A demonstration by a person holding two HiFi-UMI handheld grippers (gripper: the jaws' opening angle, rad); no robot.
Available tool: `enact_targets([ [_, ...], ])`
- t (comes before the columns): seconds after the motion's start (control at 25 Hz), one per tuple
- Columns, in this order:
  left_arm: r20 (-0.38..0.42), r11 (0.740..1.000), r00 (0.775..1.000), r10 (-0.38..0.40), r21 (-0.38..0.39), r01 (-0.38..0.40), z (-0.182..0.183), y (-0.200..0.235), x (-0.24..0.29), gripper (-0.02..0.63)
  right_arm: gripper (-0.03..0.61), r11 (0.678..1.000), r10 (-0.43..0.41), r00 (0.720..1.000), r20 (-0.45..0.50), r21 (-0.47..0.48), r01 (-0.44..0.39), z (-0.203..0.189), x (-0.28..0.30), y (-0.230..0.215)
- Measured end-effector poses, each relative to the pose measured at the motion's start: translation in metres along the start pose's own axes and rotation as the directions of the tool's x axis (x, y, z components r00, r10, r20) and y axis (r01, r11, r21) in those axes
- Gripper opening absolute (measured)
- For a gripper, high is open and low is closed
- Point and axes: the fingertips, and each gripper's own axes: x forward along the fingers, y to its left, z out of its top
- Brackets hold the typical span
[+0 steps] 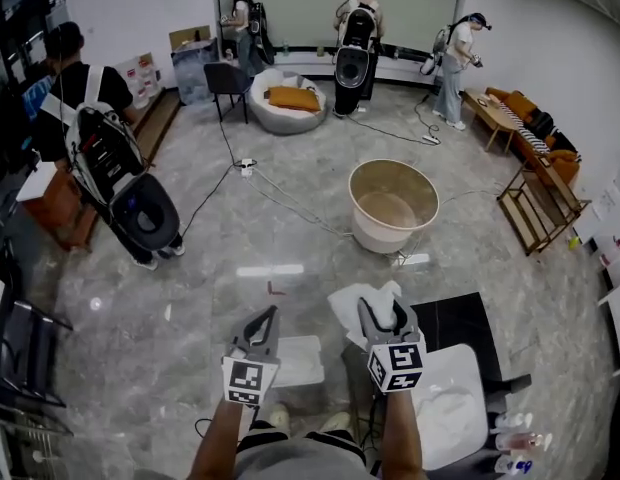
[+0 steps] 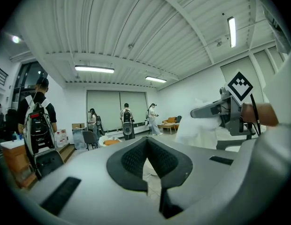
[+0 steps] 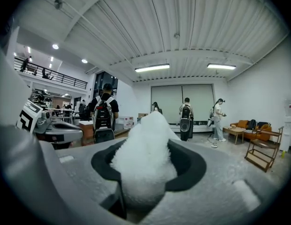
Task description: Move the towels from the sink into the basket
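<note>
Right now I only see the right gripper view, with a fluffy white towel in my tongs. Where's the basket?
Observer: In the head view the round basket stands on the floor straight ahead of the right gripper, well apart from the towel.
Operator: Do my other tongs have a towel too?
Observer: No. The left gripper view shows the left gripper with its tongs together and nothing between them.
Operator: And where's the sink?
Observer: The white sink is low on the right, beside the person's right arm. I can't tell whether more towels lie in it.
</note>
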Motion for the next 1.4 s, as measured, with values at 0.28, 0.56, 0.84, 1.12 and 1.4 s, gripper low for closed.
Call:
enact_targets([
  [0.28,-0.004,0.999,0.999,0.043,-0.004,-0.043,-0.008,0.037,-0.031,0.009,0.207,0.998,0.065,0.998,0.009,0.005,-0.065,0.007,0.019,0.055],
  [0.56,-0.012,0.997,0.997,0.070,-0.010,-0.070,-0.021,0.072,-0.054,0.009,0.207,0.996,0.094,0.996,0.007,0.005,-0.094,0.006,0.036,0.097],
  [0.84,-0.017,0.997,0.997,0.078,-0.015,-0.079,-0.031,0.102,-0.072,0.009,0.207,0.997,0.079,0.997,-0.016,0.014,-0.079,-0.001,0.049,0.122],
  [1.12,-0.024,0.996,0.995,0.092,-0.019,-0.093,-0.045,0.127,-0.085,0.009,0.207,0.996,0.087,0.995,-0.045,0.016,-0.086,-0.017,0.065,0.149],
  [1.4,-0.048,0.990,0.990,0.132,-0.036,-0.133,-0.065,0.154,-0.104,0.009,0.207,0.988,0.153,0.987,-0.050,-0.004,-0.153,-0.019,0.084,0.199],
])
